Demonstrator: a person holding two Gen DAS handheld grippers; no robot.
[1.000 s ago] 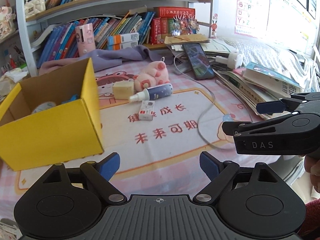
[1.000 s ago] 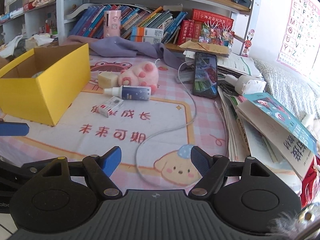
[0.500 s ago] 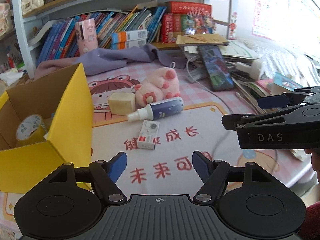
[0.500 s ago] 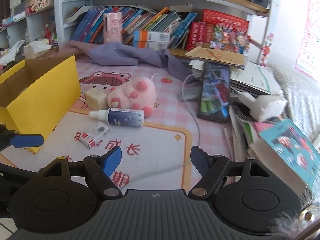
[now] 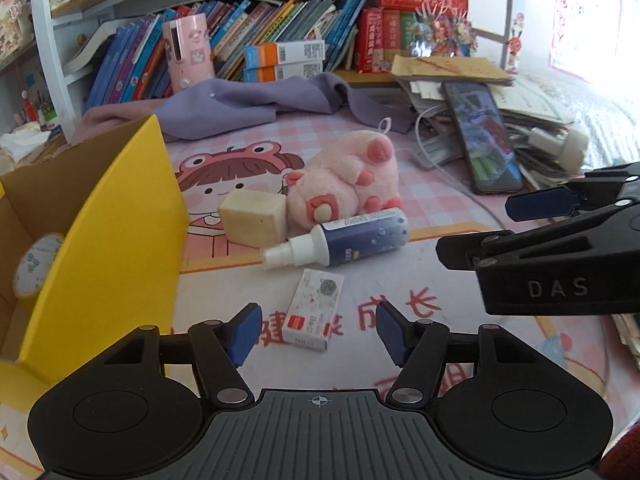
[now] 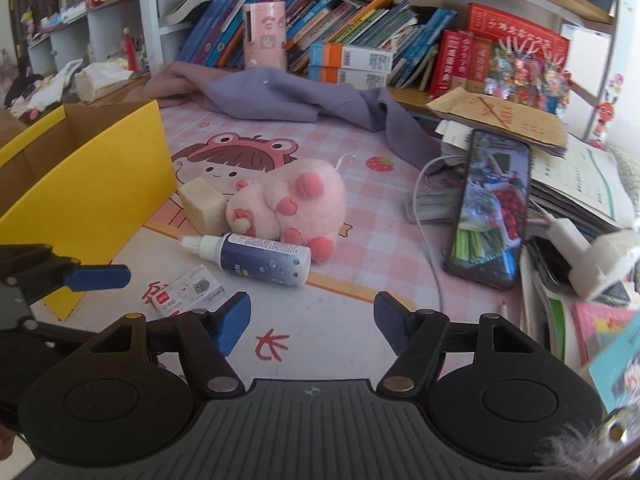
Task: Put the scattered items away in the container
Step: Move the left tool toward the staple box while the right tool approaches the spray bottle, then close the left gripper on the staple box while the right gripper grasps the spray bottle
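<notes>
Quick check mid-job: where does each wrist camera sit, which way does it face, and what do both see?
Left wrist: on the left gripper, angled down at the small white box and yellow box; right gripper intrudes at right.
Right wrist: on the right gripper, facing the spray bottle and phone; left gripper's fingers at left.
Shared: plush toy, bottle, both boxes.

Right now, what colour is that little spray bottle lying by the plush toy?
The spray bottle is dark blue with a white cap, clearest in the right wrist view.
</notes>
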